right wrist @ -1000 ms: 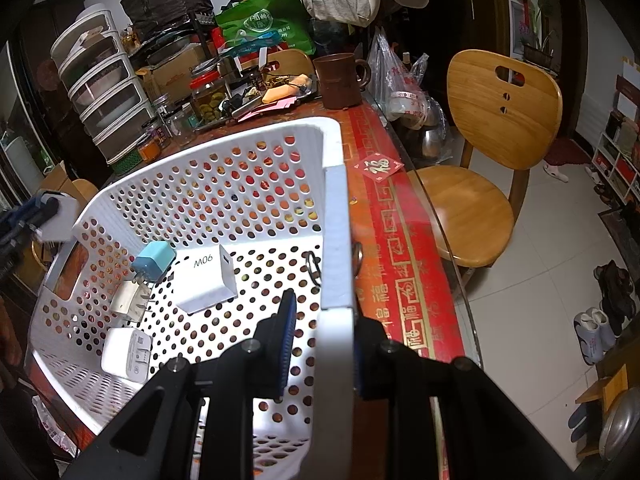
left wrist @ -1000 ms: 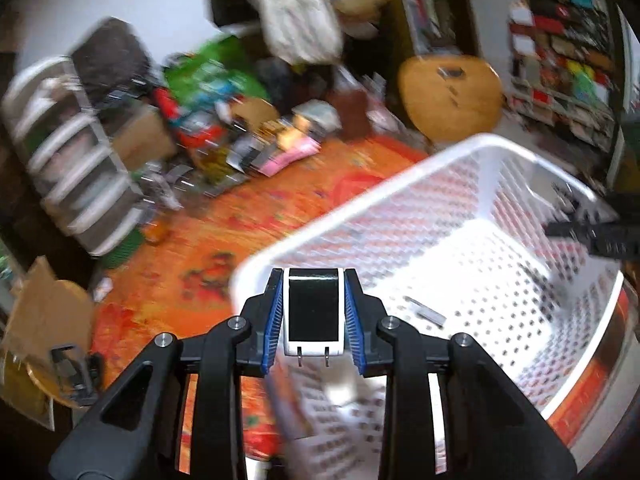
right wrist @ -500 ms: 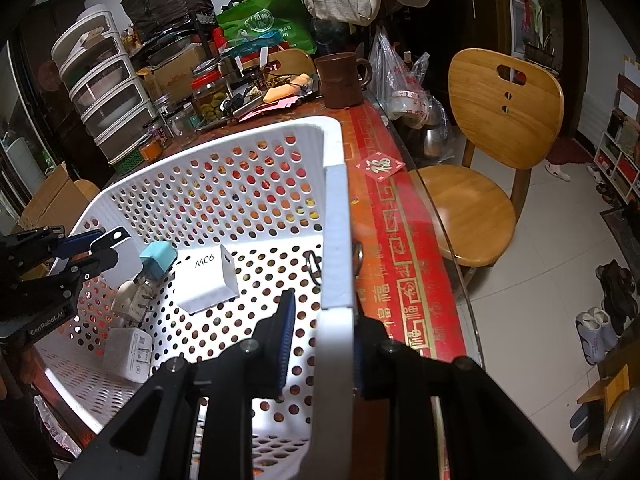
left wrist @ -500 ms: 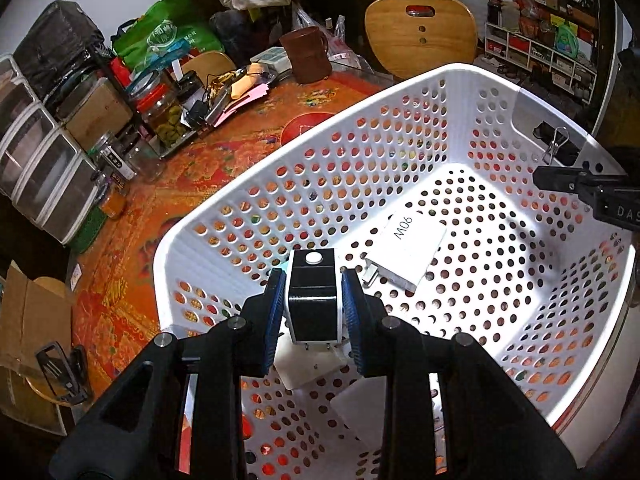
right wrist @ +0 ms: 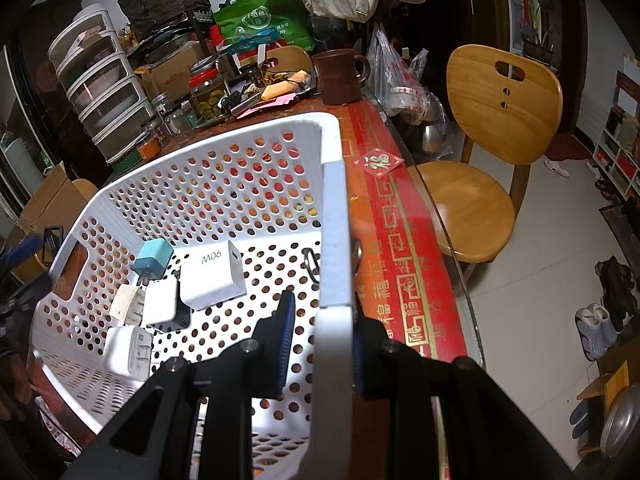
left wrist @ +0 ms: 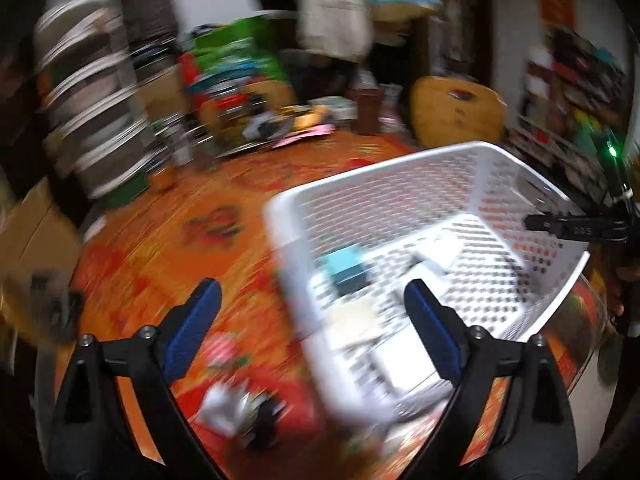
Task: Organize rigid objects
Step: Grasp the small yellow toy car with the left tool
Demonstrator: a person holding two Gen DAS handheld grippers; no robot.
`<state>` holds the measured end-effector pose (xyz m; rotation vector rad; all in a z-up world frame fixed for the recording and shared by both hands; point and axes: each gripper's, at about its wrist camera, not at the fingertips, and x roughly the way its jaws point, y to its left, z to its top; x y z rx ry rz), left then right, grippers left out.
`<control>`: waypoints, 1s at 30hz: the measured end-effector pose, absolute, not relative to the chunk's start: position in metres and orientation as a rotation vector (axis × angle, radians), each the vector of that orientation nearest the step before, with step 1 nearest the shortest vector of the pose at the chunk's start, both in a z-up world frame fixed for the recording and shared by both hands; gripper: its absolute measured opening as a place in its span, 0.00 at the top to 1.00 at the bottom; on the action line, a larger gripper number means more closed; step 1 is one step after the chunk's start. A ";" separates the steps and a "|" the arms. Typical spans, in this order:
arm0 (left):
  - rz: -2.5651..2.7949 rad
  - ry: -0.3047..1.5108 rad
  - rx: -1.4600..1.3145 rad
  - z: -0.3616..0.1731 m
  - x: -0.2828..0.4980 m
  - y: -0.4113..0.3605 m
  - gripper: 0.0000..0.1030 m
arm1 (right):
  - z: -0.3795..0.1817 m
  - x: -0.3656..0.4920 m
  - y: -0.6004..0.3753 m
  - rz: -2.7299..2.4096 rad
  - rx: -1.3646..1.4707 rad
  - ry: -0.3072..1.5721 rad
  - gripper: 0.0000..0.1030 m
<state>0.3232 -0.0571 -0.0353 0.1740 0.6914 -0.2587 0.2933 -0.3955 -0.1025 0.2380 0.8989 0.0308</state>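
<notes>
Resting in basket: white perforated basket [right wrist: 224,184] holds the chargers: a white 90W charger [right wrist: 212,276], a light blue plug [right wrist: 152,260], a cream plug [right wrist: 128,304], a white adapter [right wrist: 162,300] lying on something dark, and a white plug [right wrist: 128,350] nearest the far wall from the right fingers.
Charger cluster: left of the right gripper's fingers and ahead of them, packed close, several touching.
Right gripper [right wrist: 320,344]: clenched on the basket's rim, one blue pad inside the wall, the other outside.
Left gripper [left wrist: 312,320]: fingers spread wide and empty; the basket corner sits between them, most of the basket ahead and to their right. View heavily blurred.
Blurred item: a small white and black object [left wrist: 244,404] lies on the cloth below the left fingers; kind cannot be told.
Table [right wrist: 404,264]: red and gold patterned cloth, under the basket.
Beyond: brown mug [right wrist: 338,76], green bag [right wrist: 264,16], stacked drawers [right wrist: 100,88], wooden chair [right wrist: 496,132].
</notes>
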 end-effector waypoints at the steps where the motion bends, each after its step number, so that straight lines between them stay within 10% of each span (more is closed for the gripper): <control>1: -0.245 0.700 0.150 -0.038 0.318 -0.040 0.05 | -0.103 0.293 -0.395 0.030 0.236 0.899 0.77; 12: -0.165 0.902 -0.035 -0.144 0.276 0.051 0.05 | -0.101 0.292 -0.395 0.033 0.240 0.887 0.77; 30: -0.225 0.929 -0.054 -0.169 0.301 0.003 0.49 | -0.101 0.292 -0.395 0.035 0.234 0.887 0.77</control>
